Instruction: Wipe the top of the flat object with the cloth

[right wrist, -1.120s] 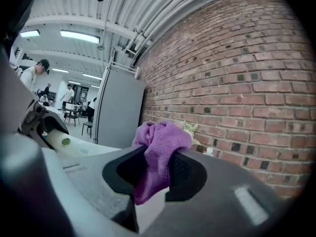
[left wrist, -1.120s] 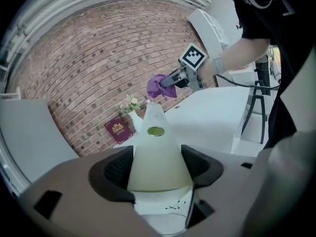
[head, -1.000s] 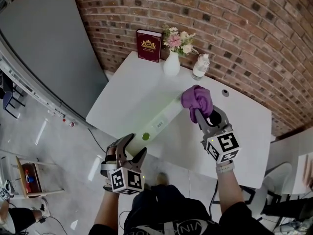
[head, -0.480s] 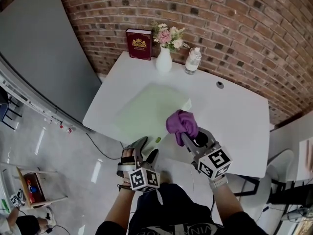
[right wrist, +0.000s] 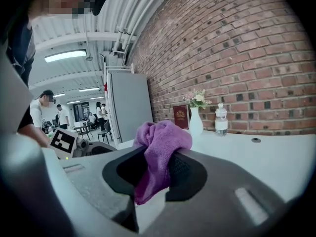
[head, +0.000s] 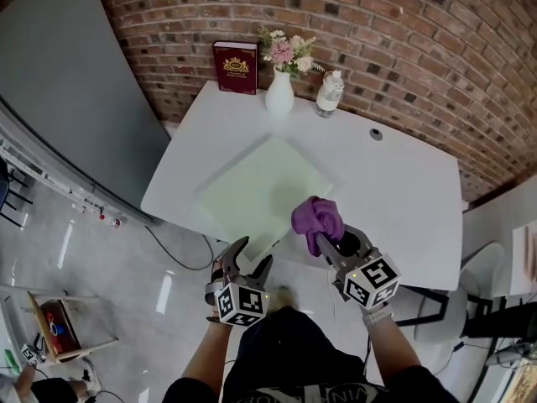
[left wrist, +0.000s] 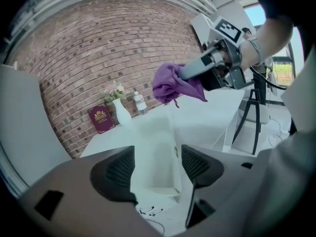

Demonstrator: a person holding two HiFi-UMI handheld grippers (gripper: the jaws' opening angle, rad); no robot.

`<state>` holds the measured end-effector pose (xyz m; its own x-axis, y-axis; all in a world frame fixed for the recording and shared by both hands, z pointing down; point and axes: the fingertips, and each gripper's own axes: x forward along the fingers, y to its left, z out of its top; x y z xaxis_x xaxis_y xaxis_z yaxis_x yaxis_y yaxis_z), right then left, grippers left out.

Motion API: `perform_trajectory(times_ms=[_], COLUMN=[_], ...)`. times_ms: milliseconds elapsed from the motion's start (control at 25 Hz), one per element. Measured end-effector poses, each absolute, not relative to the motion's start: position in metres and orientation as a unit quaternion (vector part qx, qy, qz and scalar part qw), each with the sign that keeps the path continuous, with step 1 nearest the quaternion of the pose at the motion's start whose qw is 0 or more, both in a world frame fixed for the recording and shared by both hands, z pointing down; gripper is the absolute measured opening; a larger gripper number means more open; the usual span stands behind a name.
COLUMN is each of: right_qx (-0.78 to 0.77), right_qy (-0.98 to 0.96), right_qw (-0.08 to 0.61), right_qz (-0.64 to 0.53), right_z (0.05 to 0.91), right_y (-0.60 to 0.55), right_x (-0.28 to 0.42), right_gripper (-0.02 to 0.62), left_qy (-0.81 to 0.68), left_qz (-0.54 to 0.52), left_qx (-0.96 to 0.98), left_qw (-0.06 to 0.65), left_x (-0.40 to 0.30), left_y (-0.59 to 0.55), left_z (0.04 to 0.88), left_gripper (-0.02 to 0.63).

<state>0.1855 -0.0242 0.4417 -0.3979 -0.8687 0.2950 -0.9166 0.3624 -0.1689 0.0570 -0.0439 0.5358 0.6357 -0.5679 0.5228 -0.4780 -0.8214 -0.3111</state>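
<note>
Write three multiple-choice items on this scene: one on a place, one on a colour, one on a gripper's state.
1. In the head view, the red book stands: A on a chair; B left of the vase; C on the floor.
2. The cloth is: A white; B yellow; C purple.
3. The left gripper is: A open, empty; B shut on the cloth; C shut on the book.
Key: B, it stands at the vase's left; C, the right gripper holds purple folds; A, its jaws stand apart, gripping nothing.

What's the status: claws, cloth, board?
Right claw shut on purple cloth, at near edge of green board. Left claw open, empty. Board flat on white table. Vase, book, bottle clear of it.
</note>
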Motion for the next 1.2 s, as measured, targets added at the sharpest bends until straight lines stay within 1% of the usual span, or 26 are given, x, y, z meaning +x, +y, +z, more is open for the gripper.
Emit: perform_trajectory(times_ms=[80, 120, 160, 200, 320, 520, 680, 880, 1040, 1200], right_qx=[0.544, 0.544, 0.544, 0.542, 0.531, 0.497, 0.448, 0.369, 0.297, 0.253], right_qy=[-0.821, -0.821, -0.821, -0.822, -0.829, -0.851, -0.879, -0.912, -0.931, -0.929], right_qw=[0.077, 0.077, 0.078, 0.079, 0.086, 0.099, 0.113, 0.143, 0.19, 0.254], right_qz=[0.155, 0.156, 0.157, 0.157, 0.155, 0.137, 0.118, 0.106, 0.095, 0.094], right_z=[0.442, 0.443, 0.443, 0.444, 0.445, 0.442, 0.439, 0.454, 0.477, 0.505], right_y=[-0.026, -0.027, -0.028, -0.029, -0.034, -0.057, -0.092, -0.141, -0.168, -0.183], right_x=[0.179, 0.176, 0.171, 0.166, 0.149, 0.111, 0.07, 0.02, -0.014, -0.025], right_gripper=[0.097, 0.097, 0.097, 0.097, 0.097, 0.097, 0.097, 0.097, 0.097, 0.097], left_qy=[0.307, 0.32, 0.334, 0.347, 0.37, 0.41, 0.447, 0.505, 0.541, 0.567], left_qz=[-0.293, -0.279, -0.266, -0.254, -0.233, -0.195, -0.186, -0.166, -0.164, -0.161], left_qx=[-0.904, -0.904, -0.903, -0.902, -0.899, -0.89, -0.872, -0.84, -0.815, -0.795], left_qw=[0.058, 0.054, 0.052, 0.049, 0.023, -0.044, -0.066, -0.106, -0.129, -0.142], left_x=[0.042, 0.033, 0.024, 0.014, -0.01, -0.043, -0.066, -0.087, -0.096, -0.097], left_y=[-0.052, -0.057, -0.061, -0.065, -0.075, -0.094, -0.105, -0.121, -0.132, -0.145], left_z=[0.525, 0.518, 0.511, 0.505, 0.496, 0.49, 0.487, 0.493, 0.493, 0.498], left_gripper=[0.291, 0.245, 0.124, 0.072, 0.036, 0.021, 0.021, 0.021, 0.021, 0.023])
